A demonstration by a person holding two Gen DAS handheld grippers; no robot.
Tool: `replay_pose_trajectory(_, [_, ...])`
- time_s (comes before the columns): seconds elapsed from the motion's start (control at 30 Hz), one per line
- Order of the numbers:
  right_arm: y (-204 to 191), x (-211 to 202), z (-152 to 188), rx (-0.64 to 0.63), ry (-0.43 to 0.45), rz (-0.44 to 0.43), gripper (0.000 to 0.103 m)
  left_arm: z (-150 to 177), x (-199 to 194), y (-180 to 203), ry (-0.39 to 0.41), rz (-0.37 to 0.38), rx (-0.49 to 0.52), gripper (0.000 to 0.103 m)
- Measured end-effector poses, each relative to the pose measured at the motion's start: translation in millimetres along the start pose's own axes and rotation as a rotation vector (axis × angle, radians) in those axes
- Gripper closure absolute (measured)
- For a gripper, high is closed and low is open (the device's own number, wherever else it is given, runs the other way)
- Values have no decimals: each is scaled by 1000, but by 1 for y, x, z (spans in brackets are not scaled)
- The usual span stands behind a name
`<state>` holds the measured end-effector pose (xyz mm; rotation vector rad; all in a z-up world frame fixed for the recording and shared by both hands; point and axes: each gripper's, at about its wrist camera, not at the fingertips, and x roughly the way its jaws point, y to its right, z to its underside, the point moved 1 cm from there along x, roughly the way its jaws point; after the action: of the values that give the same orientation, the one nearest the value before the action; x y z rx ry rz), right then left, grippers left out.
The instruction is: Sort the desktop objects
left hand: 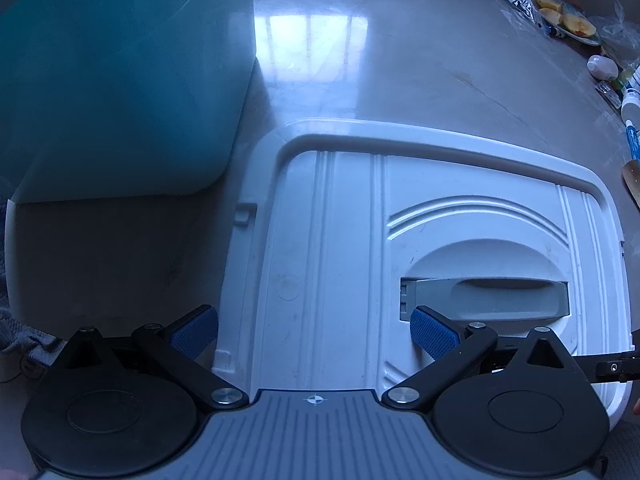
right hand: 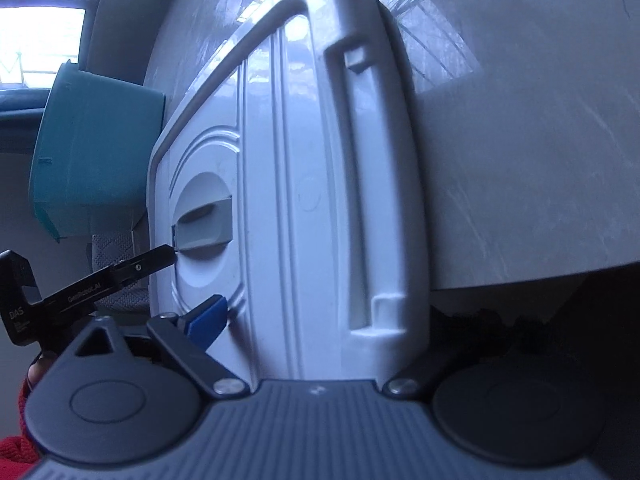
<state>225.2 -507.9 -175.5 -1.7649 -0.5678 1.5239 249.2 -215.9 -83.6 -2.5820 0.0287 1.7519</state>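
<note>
A white plastic box lid [left hand: 340,240] with a grey handle [left hand: 488,296] lies flat on the table beside a teal storage bin [left hand: 112,80]. My left gripper [left hand: 314,334] is open, its blue pads [left hand: 434,336] spread over the lid's near edge; one pad sits by the handle. In the right wrist view the lid [right hand: 304,200] fills the frame, and my right gripper [right hand: 316,320] straddles its end edge. One blue pad [right hand: 208,322] is on the lid's top; the other finger is hidden under the lid and table edge. The left gripper's finger [right hand: 120,276] shows near the handle [right hand: 208,228].
The teal bin also shows in the right wrist view [right hand: 92,152]. At the far right of the table sit a plate of fruit pieces [left hand: 568,20], plastic bags, a white bottle [left hand: 602,67] and tubes [left hand: 632,136]. A grey cloth [left hand: 24,336] hangs at the left table edge.
</note>
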Motion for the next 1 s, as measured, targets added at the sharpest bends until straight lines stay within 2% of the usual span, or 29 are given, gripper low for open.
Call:
replay_pose_trajectory(0.07, [-2,1,0,8,-7,-4,16,1,0,0,3,-2,-4,0])
replay_pose_trajectory(0.27, [-15,7,0,-7,-13,25,16,1,0,-6,-16,22,-6,0])
replay_pose_trajectory(0.47, [-29,15,3,-18,-17,44,16,4,-7,-45,-71,174,-158,0])
replay_pose_trajectory(0.63, [-43,23,3,-39,-26,66,16,14,-20,-62,-69,209,-138,0])
replay_pose_trajectory(0.7, [-49,27,3,-50,-32,73,16,18,-19,-66,-90,254,-130,0])
replay_pose_trajectory(0.73, [-51,29,3,-56,-37,76,16,21,-15,-67,-104,281,-130,0])
replay_pose_trajectory(0.93, [-62,30,-1,-76,-56,87,16,24,21,-65,-145,321,-139,0])
replay_pose_trajectory(1.0, [-66,35,-5,-78,-62,90,16,24,32,-63,-155,363,-137,0])
